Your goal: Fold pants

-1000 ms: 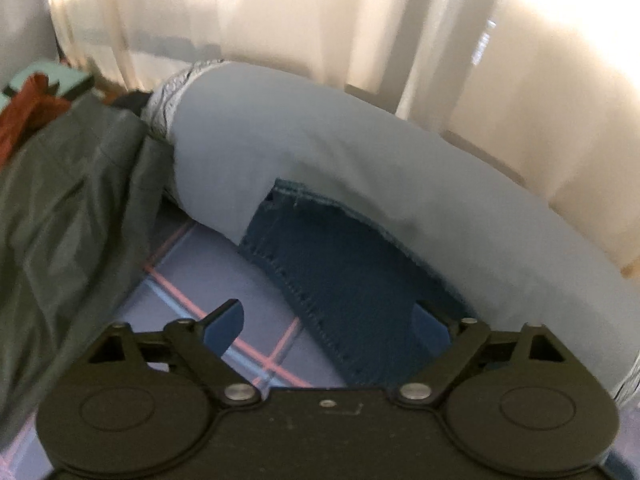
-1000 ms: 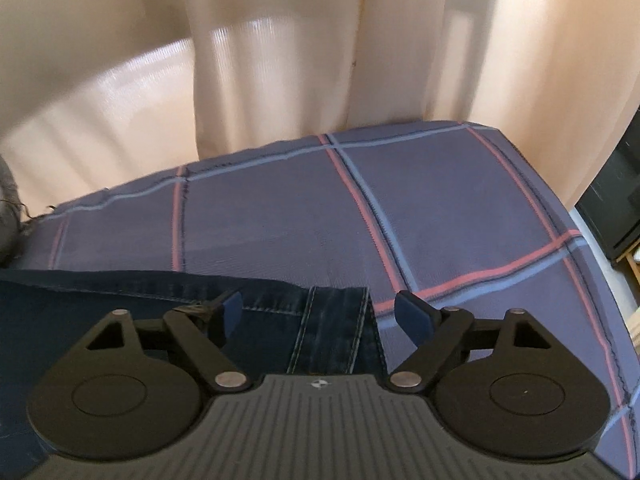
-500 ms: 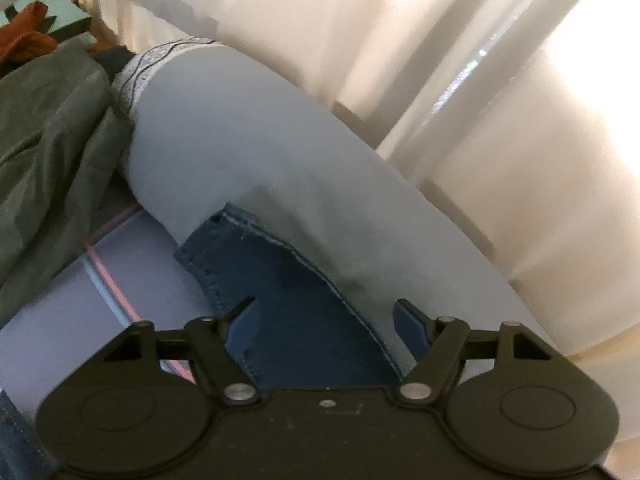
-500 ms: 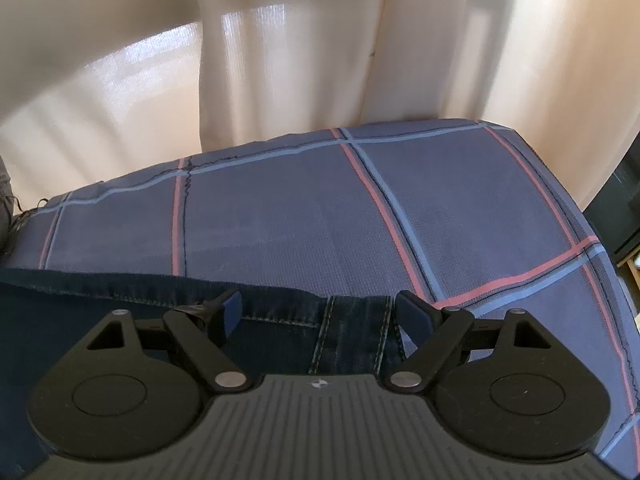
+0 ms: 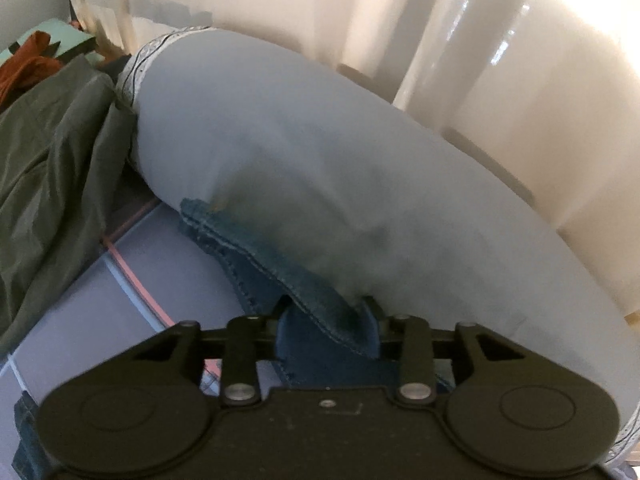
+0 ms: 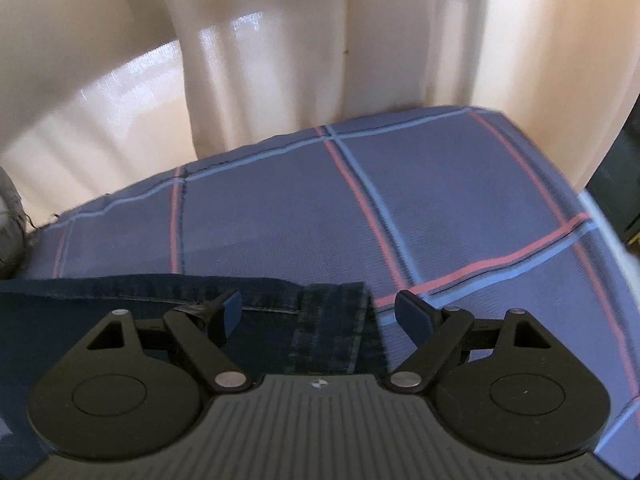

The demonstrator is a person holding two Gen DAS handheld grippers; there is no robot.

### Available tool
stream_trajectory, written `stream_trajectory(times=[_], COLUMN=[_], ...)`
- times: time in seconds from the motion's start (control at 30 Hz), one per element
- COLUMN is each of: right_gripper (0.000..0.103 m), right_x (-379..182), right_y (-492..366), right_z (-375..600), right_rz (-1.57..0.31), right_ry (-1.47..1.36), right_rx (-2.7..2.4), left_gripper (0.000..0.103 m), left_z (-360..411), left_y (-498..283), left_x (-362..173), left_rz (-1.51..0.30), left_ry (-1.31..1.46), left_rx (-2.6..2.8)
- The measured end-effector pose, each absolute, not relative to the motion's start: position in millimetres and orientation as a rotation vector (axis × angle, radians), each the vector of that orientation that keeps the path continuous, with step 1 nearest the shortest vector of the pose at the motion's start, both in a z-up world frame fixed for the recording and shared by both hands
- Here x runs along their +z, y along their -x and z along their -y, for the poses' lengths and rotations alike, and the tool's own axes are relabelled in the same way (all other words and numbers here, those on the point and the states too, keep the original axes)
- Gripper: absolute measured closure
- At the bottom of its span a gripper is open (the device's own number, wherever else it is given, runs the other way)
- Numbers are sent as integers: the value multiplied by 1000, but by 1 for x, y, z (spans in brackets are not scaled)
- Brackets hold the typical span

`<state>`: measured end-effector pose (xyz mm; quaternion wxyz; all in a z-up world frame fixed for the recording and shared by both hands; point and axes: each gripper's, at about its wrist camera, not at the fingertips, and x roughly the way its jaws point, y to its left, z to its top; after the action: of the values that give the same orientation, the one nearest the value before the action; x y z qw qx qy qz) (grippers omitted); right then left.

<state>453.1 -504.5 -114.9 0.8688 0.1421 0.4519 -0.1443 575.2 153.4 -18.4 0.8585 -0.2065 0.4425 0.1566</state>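
Observation:
Dark blue denim pants (image 5: 256, 264) lie on the plaid bed sheet (image 5: 80, 320), with one stitched edge tucked against a long pale blue pillow (image 5: 320, 168). My left gripper (image 5: 326, 320) is closing its jaws, and a raised fold of that denim edge is pinched between its pads. In the right wrist view another end of the pants (image 6: 100, 292) lies flat with its corner at the sheet. My right gripper (image 6: 318, 306) hovers open over that corner, one finger above the denim and the other above the bare sheet (image 6: 440, 200).
A dark green garment (image 5: 48, 160) is heaped left of the pillow, with a rust cloth (image 5: 28, 72) and a teal box (image 5: 64, 36) behind it. Cream curtains (image 6: 260, 60) hang along the bed's far side. The bed's corner (image 6: 568, 184) drops off at the right.
The left gripper moved in toward the pillow and its jaws went from wide open to pinching the denim edge, which now stands up in a fold. The right gripper barely moved and stays open.

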Motion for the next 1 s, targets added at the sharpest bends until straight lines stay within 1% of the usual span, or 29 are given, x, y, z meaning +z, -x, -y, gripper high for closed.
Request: stream_trajectory(times=[0.13,0.2,0.3,0.37,0.4,0.43,0.47,0.5,0.53,0.6,0.7,0.77,0.83,0.9,0.97,1.0], right_gripper=[0,0,0,0,8,34,45,57,66,70,74,75,75,74,66,48], right_x=[-117,-122,-130,-131,-131,-129,-128,-127,-126,-117,-93,-84,-87,-105,-129,-139], right_y=[-454,-455,-456,-458,-459,-459,-459,-458,-457,-451,-438,-441,-455,-477,-493,-496], right_z=[513,517,520,516,509,500,493,490,489,490,500,503,498,500,500,497], right_rz=[-969,-1002,-985,-983,-979,-967,-961,-954,-942,-885,-749,-678,-678,-744,-828,-829], right_ry=[-294,-313,-310,-287,-253,-202,-186,-194,-206,-208,-258,-239,-203,-212,-203,-186], right_rx=[-320,-294,-299,-302,-278,-239,-225,-230,-228,-226,-206,-216,-230,-251,-266,-279], left_gripper=[70,74,74,72,72,72,75,75,76,77,77,77,77,76,75,74], left_z=[-153,-150,-143,-138,-136,-135,-134,-134,-133,-133,-141,-146,-145,-141,-135,-133], left_y=[-578,-578,-579,-579,-579,-579,-579,-579,-578,-572,-566,-568,-572,-576,-578,-578], left_x=[-23,-24,-26,-26,-27,-27,-28,-30,-30,-27,-22,-24,-31,-36,-40,-40], left_rz=[-944,-938,-928,-919,-907,-899,-891,-885,-886,-865,-829,-826,-826,-816,-806,-801], left_ry=[429,404,363,342,339,333,330,335,338,336,374,413,417,390,347,328], left_rx=[300,297,304,312,312,313,313,315,323,325,318,324,336,336,335,337])
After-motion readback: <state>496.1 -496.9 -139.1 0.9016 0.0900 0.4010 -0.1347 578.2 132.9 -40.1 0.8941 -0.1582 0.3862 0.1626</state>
